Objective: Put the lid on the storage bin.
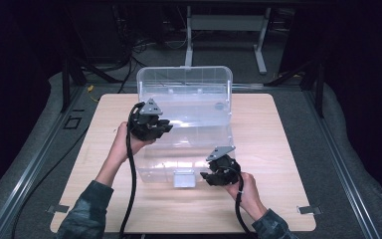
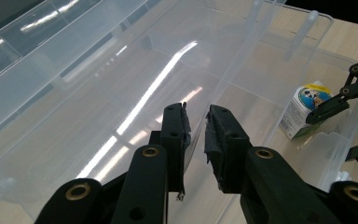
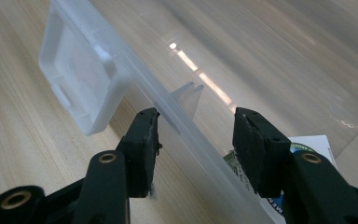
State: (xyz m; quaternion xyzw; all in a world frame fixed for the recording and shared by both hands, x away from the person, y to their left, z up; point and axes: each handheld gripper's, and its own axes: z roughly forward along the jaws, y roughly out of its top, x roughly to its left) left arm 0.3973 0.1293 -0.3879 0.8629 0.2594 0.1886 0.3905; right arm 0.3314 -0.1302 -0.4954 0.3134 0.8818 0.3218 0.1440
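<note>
My left tongs (image 2: 196,122) pinch the left wall of the clear plastic storage box (image 1: 184,79) mid-table; my right tongs (image 3: 196,126) straddle its near rim, half open, near the small milk carton (image 2: 305,109) inside.

dark room w/ grey floor (image 1: 40,149) round light wood desk (image 1: 278,139); white metal frame (image 1: 226,25) & cables (image 1: 144,47) beyond desk's far edge.

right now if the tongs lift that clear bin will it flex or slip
Likely some flex: the bin has thin clear walls. It looks light, holding just a small carton. Its glossy rim could slip between the right tongs, which straddle it without clamping.
</note>
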